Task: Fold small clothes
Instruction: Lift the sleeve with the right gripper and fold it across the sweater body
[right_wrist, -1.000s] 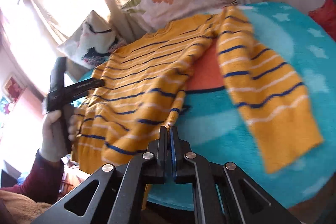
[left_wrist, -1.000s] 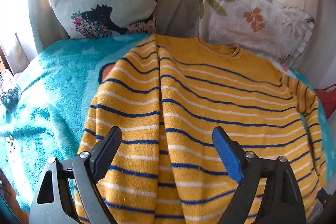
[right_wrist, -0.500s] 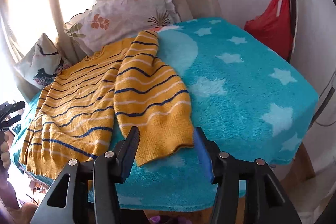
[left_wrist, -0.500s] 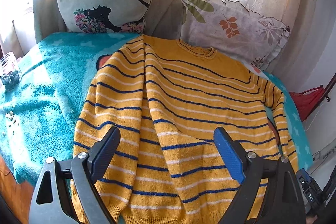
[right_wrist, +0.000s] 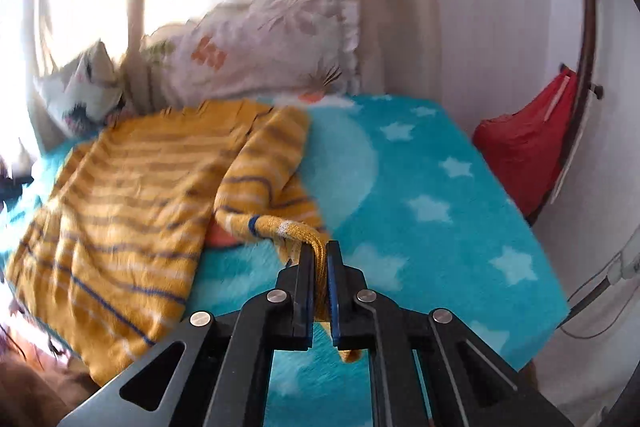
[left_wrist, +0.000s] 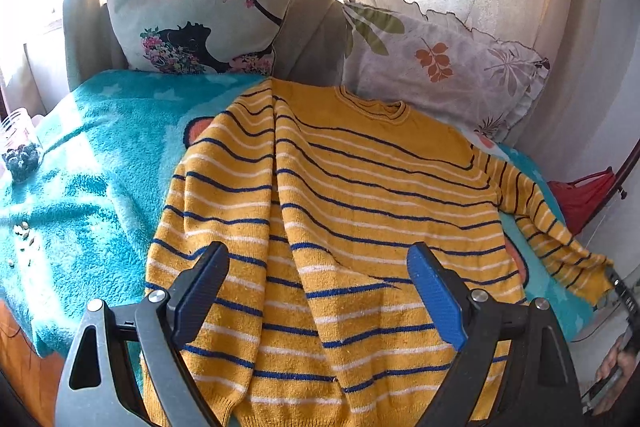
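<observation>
A yellow sweater point(left_wrist: 360, 211) with blue and white stripes lies on a turquoise star blanket point(left_wrist: 88, 163). Its left sleeve is folded over the body; its right sleeve point(left_wrist: 556, 227) stretches out to the right. My left gripper point(left_wrist: 316, 295) is open and empty, hovering above the sweater's lower half. In the right wrist view my right gripper point(right_wrist: 318, 263) is shut on the cuff of the right sleeve point(right_wrist: 272, 187), lifting it off the blanket point(right_wrist: 432, 195). The sweater body point(right_wrist: 128, 195) lies to its left, blurred.
Two cushions lean at the back: one with a black silhouette point(left_wrist: 204, 11), one with leaves point(left_wrist: 436, 59). A glass jar point(left_wrist: 20, 147) stands at the left edge. A red bag point(right_wrist: 528, 155) hangs by the wall at the right. The blanket's front edge drops off close by.
My right gripper has closed on the right sleeve's cuff and started to lift it; half a second ago it was open over it. The left gripper stays open above the sweater.
</observation>
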{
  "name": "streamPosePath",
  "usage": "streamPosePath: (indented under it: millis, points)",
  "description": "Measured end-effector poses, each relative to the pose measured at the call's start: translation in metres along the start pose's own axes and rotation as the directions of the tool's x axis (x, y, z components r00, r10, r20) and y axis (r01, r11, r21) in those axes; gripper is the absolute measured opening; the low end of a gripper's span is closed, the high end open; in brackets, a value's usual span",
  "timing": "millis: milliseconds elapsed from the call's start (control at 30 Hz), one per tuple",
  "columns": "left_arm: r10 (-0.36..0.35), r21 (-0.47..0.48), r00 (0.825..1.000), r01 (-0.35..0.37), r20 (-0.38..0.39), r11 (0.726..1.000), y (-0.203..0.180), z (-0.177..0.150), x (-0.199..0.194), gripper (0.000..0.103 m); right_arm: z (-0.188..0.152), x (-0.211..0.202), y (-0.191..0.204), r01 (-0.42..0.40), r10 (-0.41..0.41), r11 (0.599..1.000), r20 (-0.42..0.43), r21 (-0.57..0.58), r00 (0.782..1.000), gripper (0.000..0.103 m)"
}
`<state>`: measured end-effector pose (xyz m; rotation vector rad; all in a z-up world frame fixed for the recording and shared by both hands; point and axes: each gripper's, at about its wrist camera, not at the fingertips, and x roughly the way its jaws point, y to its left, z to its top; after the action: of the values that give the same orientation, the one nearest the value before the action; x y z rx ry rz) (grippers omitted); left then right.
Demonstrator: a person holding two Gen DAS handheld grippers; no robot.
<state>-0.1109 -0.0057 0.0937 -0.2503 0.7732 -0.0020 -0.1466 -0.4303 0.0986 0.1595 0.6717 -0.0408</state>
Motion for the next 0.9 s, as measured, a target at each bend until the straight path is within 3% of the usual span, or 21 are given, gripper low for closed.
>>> streamPosePath:
  millis: [100, 200, 300, 367, 500, 600, 667, 800, 900]
  points:
    - [-0.010, -0.020, 1.000, 0.010, 0.013, 1.000, 0.008, 0.004, -0.005, 0.090, 0.038, -0.012, -0.069, 0.095, -0.105, 0.978, 0.042, 0.184, 0.994, 0.006]
    - [-0.016, -0.045, 1.000, 0.017, 0.024, 0.999, 0.020, 0.007, -0.009, 0.090, 0.061, -0.004, -0.132, 0.162, -0.166, 0.921, -0.018, 0.354, 0.986, 0.006]
    - [-0.017, -0.071, 0.999, 0.020, 0.040, 0.997, 0.032, 0.009, -0.014, 0.090, 0.070, 0.011, -0.160, 0.210, -0.185, 0.874, -0.100, 0.437, 0.978, 0.006]
    - [-0.012, -0.087, 0.999, 0.016, 0.051, 0.996, 0.041, 0.010, -0.018, 0.090, 0.077, 0.020, -0.153, 0.246, -0.214, 0.873, -0.123, 0.421, 0.969, 0.006]
    - [-0.008, -0.127, 0.998, 0.017, 0.064, 0.992, 0.061, 0.010, -0.022, 0.090, 0.104, 0.027, -0.099, 0.270, -0.258, 0.926, -0.079, 0.263, 0.963, 0.006]
    - [-0.008, -0.166, 0.997, 0.020, 0.076, 0.986, 0.081, 0.008, -0.026, 0.090, 0.130, 0.039, -0.032, 0.287, -0.286, 0.956, -0.025, 0.061, 0.958, 0.006]
    - [-0.005, -0.197, 0.997, 0.021, 0.082, 0.980, 0.095, 0.006, -0.028, 0.090, 0.145, 0.052, 0.028, 0.294, -0.293, 0.949, 0.026, -0.118, 0.956, 0.006]
    - [0.011, -0.259, 0.996, 0.011, 0.084, 0.966, 0.125, 0.000, -0.036, 0.090, 0.147, 0.081, 0.160, 0.227, -0.204, 0.863, 0.101, -0.451, 0.974, 0.006]
    - [0.035, -0.303, 0.996, -0.007, 0.087, 0.953, 0.146, -0.005, -0.044, 0.090, 0.115, 0.105, 0.263, 0.105, -0.074, 0.746, 0.076, -0.657, 0.994, 0.006]
